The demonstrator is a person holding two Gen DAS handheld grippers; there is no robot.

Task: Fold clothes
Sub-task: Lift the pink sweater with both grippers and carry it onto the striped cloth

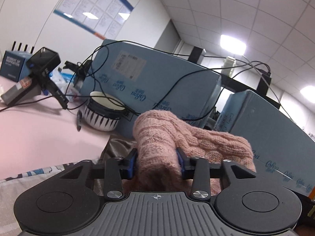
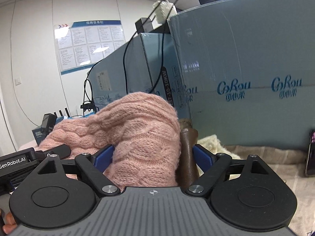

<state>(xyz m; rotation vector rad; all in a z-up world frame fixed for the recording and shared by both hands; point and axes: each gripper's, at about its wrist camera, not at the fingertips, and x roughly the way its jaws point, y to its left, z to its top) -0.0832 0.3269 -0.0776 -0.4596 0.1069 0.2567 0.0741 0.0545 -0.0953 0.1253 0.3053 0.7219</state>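
An office corner, with pale blue cartons point(image 1: 157, 82) walling the far edge of a pink surface point(image 1: 39, 129). A pink cable-knit sweater point(image 1: 189, 137) lies bunched straight ahead of both grippers, its length running sideways between them. The left gripper point(image 1: 157, 162) has its fingers clamped on a narrow fold. The right gripper point(image 2: 152, 157) has its fingers set wide around a thicker bunch plus a brown garment point(image 2: 187, 157); whether they pinch cannot be told.

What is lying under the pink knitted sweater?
A dark brown garment shows beneath the pink knitted sweater, beside the right gripper and below the left gripper. How far it extends underneath is hidden.
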